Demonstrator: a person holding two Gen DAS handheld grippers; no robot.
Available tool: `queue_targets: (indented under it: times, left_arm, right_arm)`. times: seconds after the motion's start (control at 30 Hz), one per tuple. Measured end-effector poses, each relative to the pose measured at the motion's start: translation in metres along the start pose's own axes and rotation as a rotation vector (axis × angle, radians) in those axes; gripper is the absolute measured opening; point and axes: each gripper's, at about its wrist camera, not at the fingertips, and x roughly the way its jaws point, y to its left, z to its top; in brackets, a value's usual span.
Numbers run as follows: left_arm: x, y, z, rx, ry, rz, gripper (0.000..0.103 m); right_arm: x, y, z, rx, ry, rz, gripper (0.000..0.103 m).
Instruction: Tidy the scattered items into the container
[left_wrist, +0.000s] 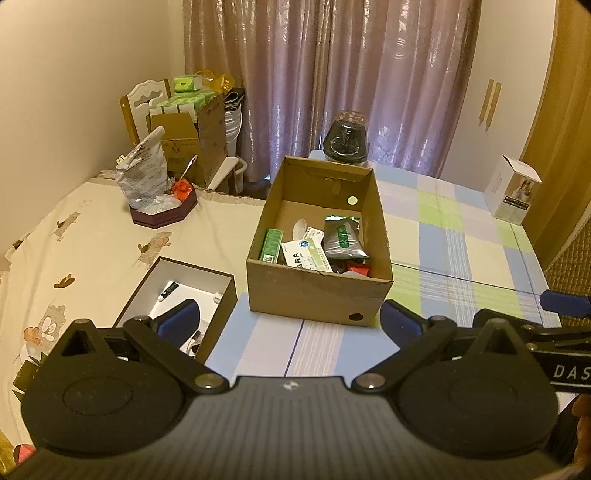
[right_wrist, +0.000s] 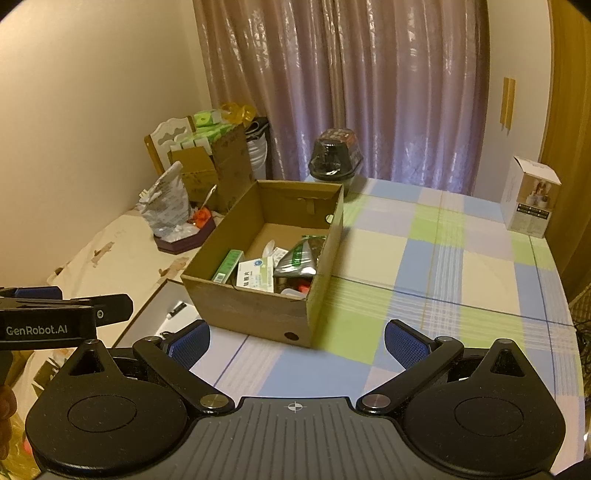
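An open cardboard box (left_wrist: 317, 299) (right_wrist: 247, 306) stands on the checked tablecloth. Inside lie a green carton (left_wrist: 270, 245) (right_wrist: 228, 266), a white medicine box (left_wrist: 303, 254) (right_wrist: 255, 277), a dark foil pouch (left_wrist: 342, 238) (right_wrist: 299, 256), a white spoon (left_wrist: 299, 228) and something red (left_wrist: 358, 270). My left gripper (left_wrist: 290, 323) hovers open just in front of the box, nothing between its blue pads. My right gripper (right_wrist: 297, 341) is open too, empty, near the box's front right corner. Each gripper shows at the edge of the other's view.
A shallow white-lined box (left_wrist: 192, 291) with a small tube sits left of the cardboard box. Behind are a purple tray with a foil bag (left_wrist: 146, 177), a dark jar (left_wrist: 345, 138) (right_wrist: 334, 155), a white carton (left_wrist: 511, 190) (right_wrist: 532, 201) at far right, curtains, and a chair stacked with boxes.
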Motion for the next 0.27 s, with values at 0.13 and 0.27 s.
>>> queue_targets:
  times: [0.13, 0.27]
  left_arm:
    - [0.0010, -0.0002, -0.0014, 0.000, -0.005, -0.007, 0.102]
    - [0.0016, -0.0008, -0.0030, 0.008, -0.017, -0.008, 0.102]
  right_arm:
    - [0.0030, -0.0027, -0.0015, 0.002, 0.009, -0.001, 0.103]
    - [0.0068, -0.0044, -0.0038, 0.008, 0.017, -0.002, 0.103]
